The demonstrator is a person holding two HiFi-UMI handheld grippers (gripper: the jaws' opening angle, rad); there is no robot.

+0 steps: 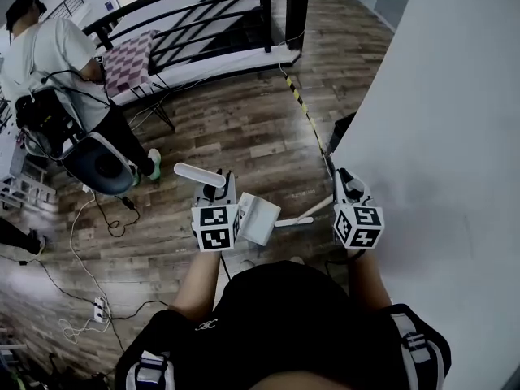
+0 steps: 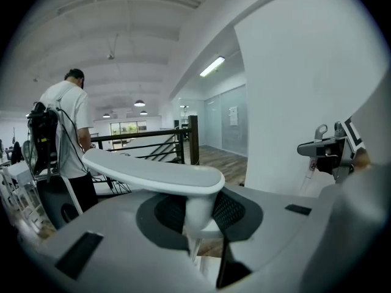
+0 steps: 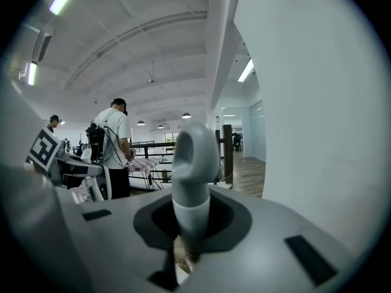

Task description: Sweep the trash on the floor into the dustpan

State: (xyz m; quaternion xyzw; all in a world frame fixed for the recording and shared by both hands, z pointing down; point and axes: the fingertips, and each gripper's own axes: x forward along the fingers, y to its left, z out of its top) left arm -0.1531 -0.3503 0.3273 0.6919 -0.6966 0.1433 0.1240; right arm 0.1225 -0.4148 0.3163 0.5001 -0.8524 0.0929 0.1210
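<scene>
Looked down past own dark-shirted torso [image 1: 276, 323] along the bottom edge of the head view, with both forearms reaching up-frame. Saw plain white wall [image 1: 439, 120] filling the whole right side and dark wooden floor [image 1: 244, 128] across centre and left. Noted black railing [image 1: 203, 6] along the top, with checkered cloth [image 1: 126, 59] just below it at upper left. Noted second person [image 1: 49, 51] in a white shirt at the upper left corner, back turned, beside a grey chair [image 1: 101, 165]. Traced yellow-and-black striped strip [image 1: 305, 108] down the floor from the railing post toward the wall's edge. Found white dustpan [image 1: 258, 218] at centre, just right of the left gripper [image 1: 218, 192]. Found that gripper clamped on the dustpan's stem, jaws pressed to it from both sides, with flat white grip [image 2: 153, 171] lying crosswise above them in the left gripper view. Found right gripper [image 1: 347, 184] right of centre at the wall's edge, jaws closed on grey broom handle [image 3: 194, 163], with looped end upright above them in the right gripper view. Spotted thin pale shaft [image 1: 294, 220] low between the two grippers; could not tell what it belonged to. Picked out loose cables [image 1: 89, 242] and white power strip [image 1: 99, 305] on the floor at lower left.
</scene>
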